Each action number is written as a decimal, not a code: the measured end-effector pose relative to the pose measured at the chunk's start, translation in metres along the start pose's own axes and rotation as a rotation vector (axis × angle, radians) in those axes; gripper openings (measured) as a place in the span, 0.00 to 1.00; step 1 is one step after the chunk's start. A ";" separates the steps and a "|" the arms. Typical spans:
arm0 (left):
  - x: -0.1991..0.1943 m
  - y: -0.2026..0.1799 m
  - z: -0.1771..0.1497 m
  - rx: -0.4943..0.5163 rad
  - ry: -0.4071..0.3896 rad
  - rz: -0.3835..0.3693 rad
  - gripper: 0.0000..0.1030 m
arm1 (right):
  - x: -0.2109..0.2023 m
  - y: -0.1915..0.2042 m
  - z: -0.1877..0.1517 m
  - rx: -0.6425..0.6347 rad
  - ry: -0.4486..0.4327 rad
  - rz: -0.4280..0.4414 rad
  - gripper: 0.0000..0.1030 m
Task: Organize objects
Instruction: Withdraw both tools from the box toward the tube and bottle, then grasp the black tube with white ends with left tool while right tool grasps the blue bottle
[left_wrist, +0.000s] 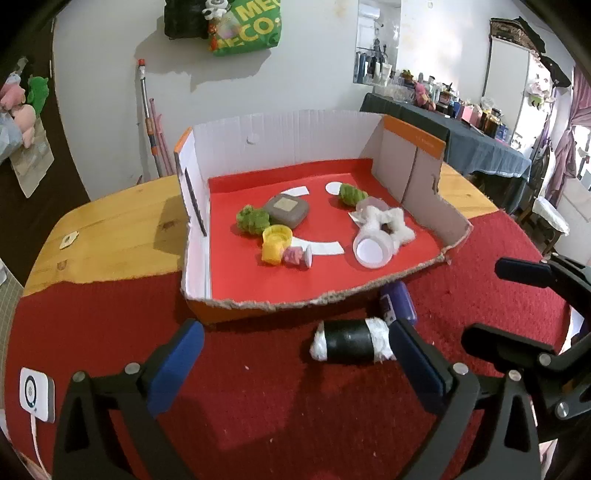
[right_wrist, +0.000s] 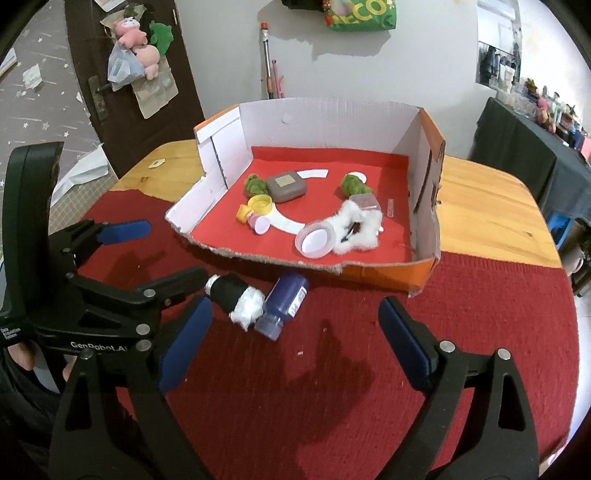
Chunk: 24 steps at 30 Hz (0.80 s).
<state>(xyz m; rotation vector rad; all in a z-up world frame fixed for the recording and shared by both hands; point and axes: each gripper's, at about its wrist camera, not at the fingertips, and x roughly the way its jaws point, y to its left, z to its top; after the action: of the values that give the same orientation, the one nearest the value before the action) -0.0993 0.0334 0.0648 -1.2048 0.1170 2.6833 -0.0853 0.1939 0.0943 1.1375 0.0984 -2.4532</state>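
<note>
A black roll with white wadded ends (left_wrist: 351, 345) (right_wrist: 234, 297) lies on the red cloth in front of the box. A dark blue bottle (left_wrist: 398, 302) (right_wrist: 286, 304) lies beside it. The cut-down cardboard box (left_wrist: 424, 206) (right_wrist: 428, 192) has a red floor and holds green lumps, a grey case (left_wrist: 287, 211) (right_wrist: 286, 187), a yellow cap, a pink spool, a clear tub (left_wrist: 371, 251) and a white fluffy star. My left gripper (left_wrist: 295, 354) (right_wrist: 162, 251) is open, its right pad near the roll's end. My right gripper (right_wrist: 295, 332) (left_wrist: 495, 302) is open just short of the bottle.
A white device with a cable (left_wrist: 37, 393) lies on the cloth at the left. Bare wooden tabletop (left_wrist: 118, 229) (right_wrist: 487, 206) flanks the box. A dark-clothed table with bottles (left_wrist: 461, 129) stands at the back right. A door with hanging toys (right_wrist: 136, 55) is at the left.
</note>
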 end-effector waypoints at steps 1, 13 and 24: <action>0.000 0.000 -0.001 0.000 0.002 0.000 0.99 | 0.000 0.000 -0.002 0.000 0.001 0.000 0.90; 0.006 -0.004 -0.017 -0.010 0.029 -0.004 0.99 | 0.001 -0.010 -0.025 0.034 0.023 -0.018 0.90; 0.020 -0.015 -0.016 -0.002 0.050 -0.032 0.99 | 0.009 -0.023 -0.035 0.057 0.055 -0.049 0.90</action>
<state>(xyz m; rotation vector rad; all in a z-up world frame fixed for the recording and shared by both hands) -0.0974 0.0485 0.0399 -1.2642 0.1019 2.6272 -0.0752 0.2202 0.0618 1.2416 0.0738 -2.4824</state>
